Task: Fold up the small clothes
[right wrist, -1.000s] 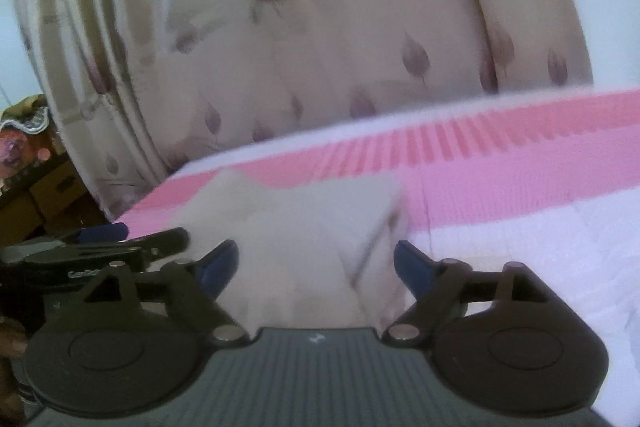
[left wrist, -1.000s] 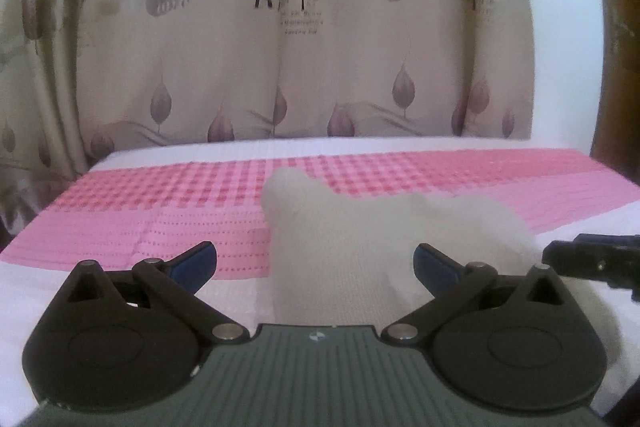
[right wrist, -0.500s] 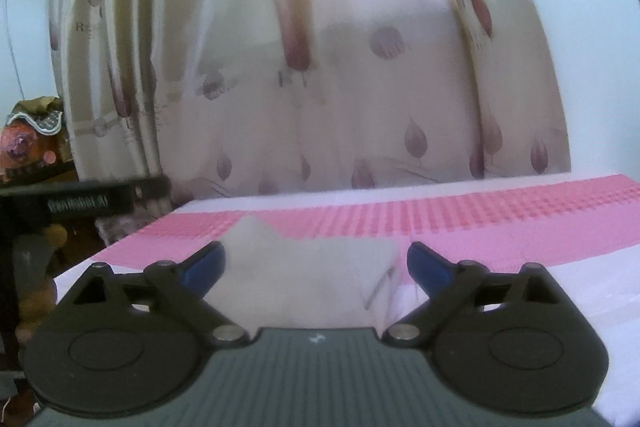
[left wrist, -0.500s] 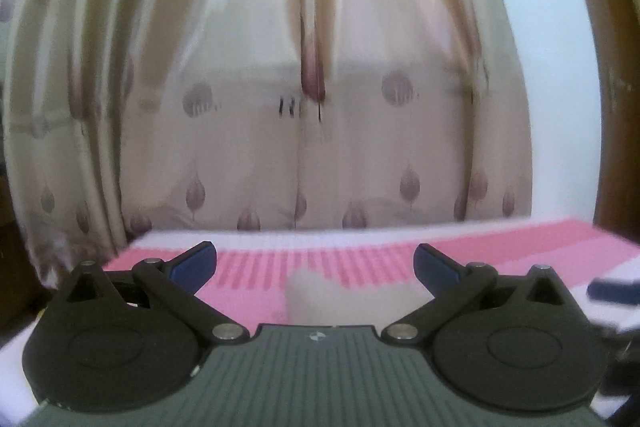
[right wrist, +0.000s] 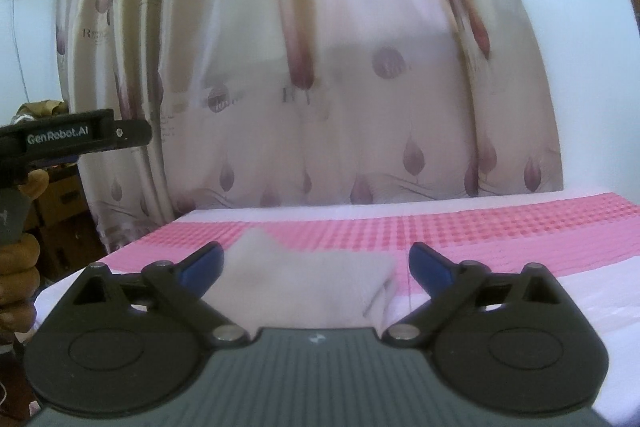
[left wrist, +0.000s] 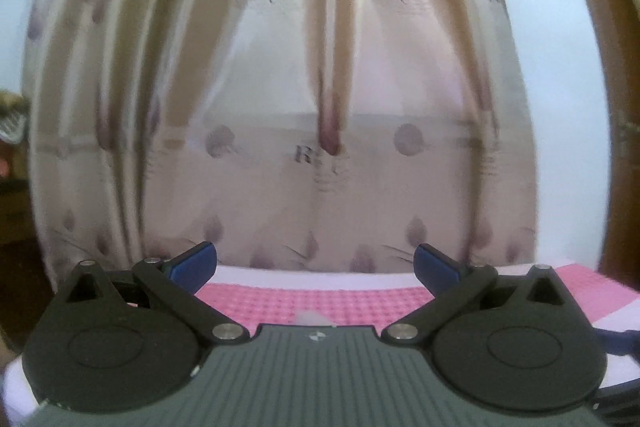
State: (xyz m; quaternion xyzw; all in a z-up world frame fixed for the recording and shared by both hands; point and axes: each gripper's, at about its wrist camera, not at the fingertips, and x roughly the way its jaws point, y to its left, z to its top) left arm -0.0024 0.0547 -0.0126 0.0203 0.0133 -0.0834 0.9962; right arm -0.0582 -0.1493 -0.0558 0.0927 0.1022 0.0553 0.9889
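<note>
While both tools hang off the cloth, the fold step looks done: beige garment lies folded, low centre of frame, on the pink-check bed cover. R gripper is opening w/ nothing between its jaws; L gripper stands apart, empty. Next move, by my judgement: fetch another piece; bed's left edge sits near, open room to the right.

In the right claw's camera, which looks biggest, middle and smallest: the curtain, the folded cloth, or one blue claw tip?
1. The curtain fills most of the view.
2. The folded cloth.
3. The blue claw tip, smallest even though it sits nearest the camera.
</note>
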